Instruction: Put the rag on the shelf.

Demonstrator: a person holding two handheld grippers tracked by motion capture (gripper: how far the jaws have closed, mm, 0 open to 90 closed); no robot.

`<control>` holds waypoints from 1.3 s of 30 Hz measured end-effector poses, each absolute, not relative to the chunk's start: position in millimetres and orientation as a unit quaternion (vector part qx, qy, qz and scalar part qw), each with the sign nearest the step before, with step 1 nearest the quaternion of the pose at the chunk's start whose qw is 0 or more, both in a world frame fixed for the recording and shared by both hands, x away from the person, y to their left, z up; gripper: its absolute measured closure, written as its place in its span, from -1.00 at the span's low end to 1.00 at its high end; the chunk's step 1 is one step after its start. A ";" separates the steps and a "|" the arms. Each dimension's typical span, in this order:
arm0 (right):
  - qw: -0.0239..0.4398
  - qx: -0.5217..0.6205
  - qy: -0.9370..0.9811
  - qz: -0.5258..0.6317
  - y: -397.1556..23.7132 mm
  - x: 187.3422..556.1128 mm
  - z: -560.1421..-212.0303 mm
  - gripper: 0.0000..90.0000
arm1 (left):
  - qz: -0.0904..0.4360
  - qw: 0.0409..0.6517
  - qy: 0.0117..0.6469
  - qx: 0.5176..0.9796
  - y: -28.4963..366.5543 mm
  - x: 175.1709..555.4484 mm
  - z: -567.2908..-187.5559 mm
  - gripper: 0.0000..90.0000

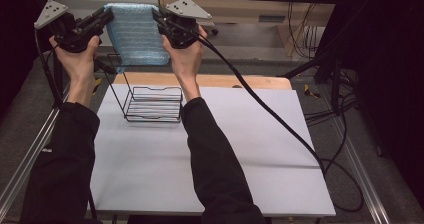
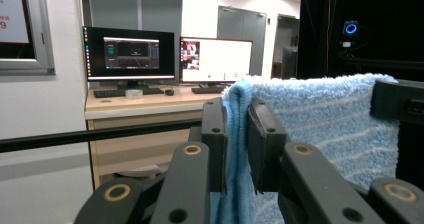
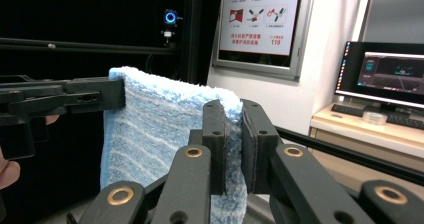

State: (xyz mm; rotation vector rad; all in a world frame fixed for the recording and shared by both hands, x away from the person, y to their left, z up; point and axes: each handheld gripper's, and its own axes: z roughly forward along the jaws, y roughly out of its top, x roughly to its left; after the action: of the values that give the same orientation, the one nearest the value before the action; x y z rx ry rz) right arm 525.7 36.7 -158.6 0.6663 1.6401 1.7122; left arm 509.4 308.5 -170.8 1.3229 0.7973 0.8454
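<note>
Black-sleeved forearms lift both claws, left claw and right claw, each pinching a top corner of the fluffy light-blue towel above the black wire rack. If one thin pinch slips, the towel probably swings past the rack.

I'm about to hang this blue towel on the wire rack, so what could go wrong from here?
1. The left gripper and right gripper each pinch only a top corner of the blue towel; a thin bite could slip.
2. The towel's lower edge hangs close above the wire rack; it could snag on the wires or bunch up.
3. The rack looks light, so a dragging towel might tip or slide it on the white table.
</note>
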 end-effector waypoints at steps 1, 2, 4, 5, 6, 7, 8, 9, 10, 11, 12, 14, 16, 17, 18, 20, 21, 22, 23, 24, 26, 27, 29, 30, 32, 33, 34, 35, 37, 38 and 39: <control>0.331 0.256 0.630 0.654 36.9 526.3 -160.5 0.83 | 0.371 0.635 0.348 0.581 309.3 508.4 -173.2 0.76; 0.328 0.255 0.632 0.654 37.0 526.6 -162.7 0.83 | 0.371 0.635 0.348 0.581 309.8 507.7 -175.3 0.76; 0.325 0.256 0.635 0.652 37.0 527.3 -167.3 0.83 | 0.371 0.632 0.348 0.584 310.4 506.5 -179.0 0.76; 0.323 0.256 0.636 0.652 36.8 527.9 -169.4 0.83 | 0.373 0.630 0.348 0.586 310.6 506.5 -180.8 0.76; 0.321 0.257 0.638 0.651 36.8 528.4 -171.2 0.83 | 0.373 0.626 0.348 0.590 310.7 506.6 -182.4 0.76; 0.322 0.255 0.641 0.648 36.8 528.7 -172.8 0.83 | 0.376 0.623 0.349 0.591 310.9 506.8 -184.1 0.76; 0.319 0.256 0.642 0.649 37.1 528.7 -174.1 0.83 | 0.374 0.623 0.351 0.590 311.1 507.0 -185.5 0.76; 0.319 0.254 0.644 0.648 37.2 529.0 -175.3 0.83 | 0.374 0.623 0.351 0.590 311.8 507.3 -186.6 0.76; 0.316 0.256 0.644 0.648 38.0 529.1 -176.2 0.83 | 0.373 0.623 0.352 0.591 312.3 507.5 -187.7 0.76; 0.316 0.256 0.645 0.647 38.3 529.2 -177.1 0.83 | 0.373 0.622 0.352 0.591 312.6 507.7 -188.7 0.76; 0.315 0.255 0.646 0.647 38.7 529.4 -178.0 0.83 | 0.374 0.621 0.353 0.591 313.1 508.1 -189.7 0.76; 0.314 0.254 0.648 0.646 39.4 529.6 -180.0 0.83 | 0.373 0.620 0.355 0.592 314.0 509.2 -192.0 0.76; 0.311 0.256 0.649 0.645 40.4 530.2 -182.8 0.83 | 0.372 0.616 0.357 0.595 314.4 510.2 -195.0 0.76; 0.310 0.257 0.651 0.643 40.5 530.3 -184.5 0.83 | 0.372 0.615 0.358 0.596 314.4 510.5 -196.6 0.76; 0.308 0.258 0.652 0.643 40.6 531.0 -186.0 0.83 | 0.372 0.613 0.357 0.599 314.7 510.8 -197.8 0.76; 0.305 0.262 0.654 0.641 40.7 531.9 -189.1 0.83 | 0.373 0.608 0.356 0.604 314.7 510.9 -199.7 0.76; 0.308 0.260 0.657 0.638 40.7 532.5 -190.4 0.83 | 0.376 0.605 0.355 0.605 314.8 510.8 -200.5 0.76; 0.307 0.259 0.658 0.636 41.4 532.3 -191.6 0.83 | 0.377 0.604 0.356 0.605 315.1 510.5 -201.6 0.76; 0.308 0.259 0.660 0.635 42.2 531.8 -192.5 0.83 | 0.377 0.604 0.356 0.605 315.6 510.3 -203.1 0.76; 0.306 0.259 0.661 0.634 42.9 531.4 -193.3 0.83 | 0.376 0.603 0.358 0.606 316.4 510.3 -205.1 0.76; 0.304 0.259 0.666 0.630 44.5 531.3 -195.4 0.83 | 0.372 0.603 0.359 0.608 318.6 510.0 -210.0 0.76; 0.303 0.262 0.669 0.626 45.3 530.9 -196.7 0.83 | 0.369 0.603 0.360 0.609 319.4 509.5 -212.8 0.76; 0.303 0.263 0.674 0.621 46.8 530.2 -199.3 0.83 | 0.367 0.602 0.360 0.611 320.9 507.9 -217.6 0.76; 0.303 0.262 0.676 0.618 47.3 529.6 -200.6 0.83 | 0.364 0.603 0.359 0.612 322.2 506.9 -219.6 0.76; 0.298 0.265 0.679 0.617 48.0 527.7 -202.1 0.83 | 0.358 0.608 0.357 0.612 324.7 504.4 -222.8 0.76; 0.291 0.266 0.679 0.619 47.1 526.8 -203.1 0.83 | 0.352 0.610 0.355 0.615 326.1 502.8 -223.8 0.76; 0.282 0.271 0.678 0.622 45.9 526.1 -204.1 0.83 | 0.348 0.612 0.352 0.617 326.5 501.0 -224.5 0.76; 0.274 0.278 0.678 0.623 44.6 525.3 -205.7 0.83 | 0.347 0.613 0.349 0.618 326.9 498.5 -225.5 0.76; 0.265 0.281 0.680 0.623 42.0 522.8 -209.5 0.82 | 0.344 0.614 0.345 0.622 326.7 494.0 -227.1 0.76; 0.266 0.279 0.683 0.621 41.2 521.3 -210.9 0.82 | 0.342 0.613 0.345 0.623 326.4 492.5 -227.9 0.76; 0.263 0.279 0.684 0.620 40.4 519.8 -212.1 0.82 | 0.339 0.612 0.347 0.625 326.6 491.4 -228.8 0.76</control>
State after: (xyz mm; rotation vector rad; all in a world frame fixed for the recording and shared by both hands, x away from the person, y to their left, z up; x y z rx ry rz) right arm 519.8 40.4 -212.1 0.7535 1.8501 1.6774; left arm 491.4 326.6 -228.8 1.4423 0.8016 0.7811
